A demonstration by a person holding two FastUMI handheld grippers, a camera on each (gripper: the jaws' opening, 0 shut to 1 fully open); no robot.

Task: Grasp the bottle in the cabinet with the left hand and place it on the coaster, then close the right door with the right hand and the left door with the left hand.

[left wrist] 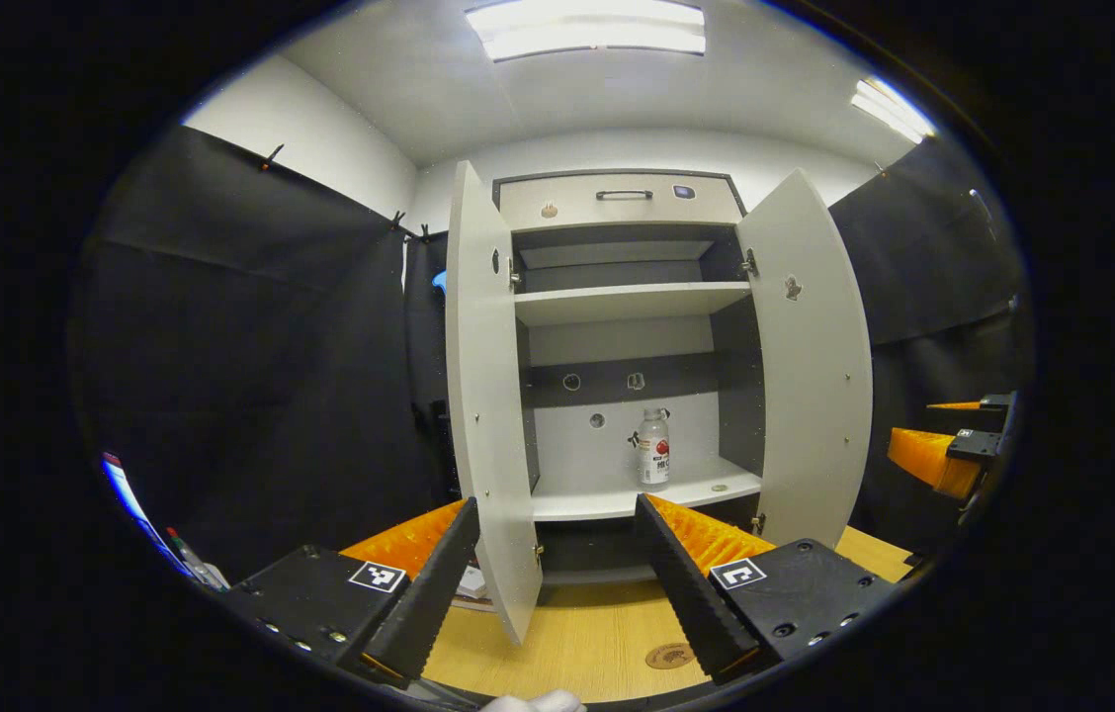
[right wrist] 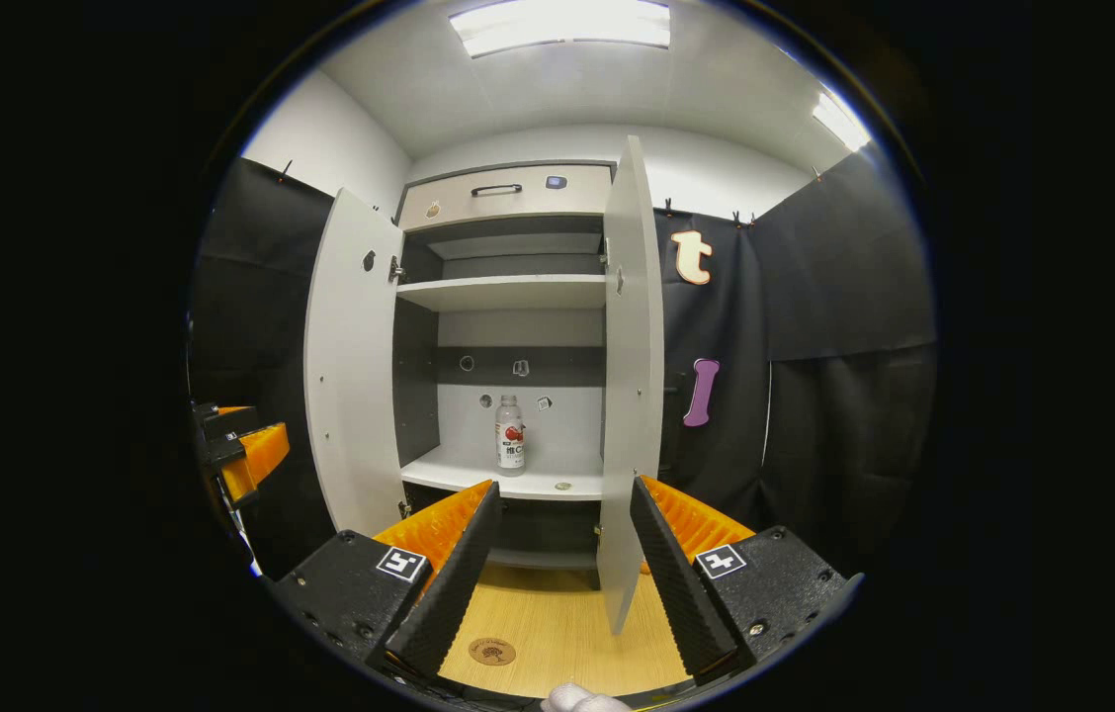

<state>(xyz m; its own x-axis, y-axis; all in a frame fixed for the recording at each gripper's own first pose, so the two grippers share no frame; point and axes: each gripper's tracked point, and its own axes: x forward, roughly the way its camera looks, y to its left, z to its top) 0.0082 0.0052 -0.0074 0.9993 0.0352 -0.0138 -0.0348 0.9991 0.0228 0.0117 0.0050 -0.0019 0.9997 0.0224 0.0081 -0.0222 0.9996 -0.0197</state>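
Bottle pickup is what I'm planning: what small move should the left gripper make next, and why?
Probably ease the left gripper straight forward toward the bottle. Its fingers are open and hold nothing; the bottle stands upright on the lower shelf between both open doors, well ahead of the fingertips.

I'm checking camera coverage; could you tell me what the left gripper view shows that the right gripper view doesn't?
Left gripper view: the right gripper at its right edge, pens at lower left.
Right gripper view: the left gripper at its left edge.
Both: the open cabinet, the bottle upright on its lower shelf, the coaster on the table.
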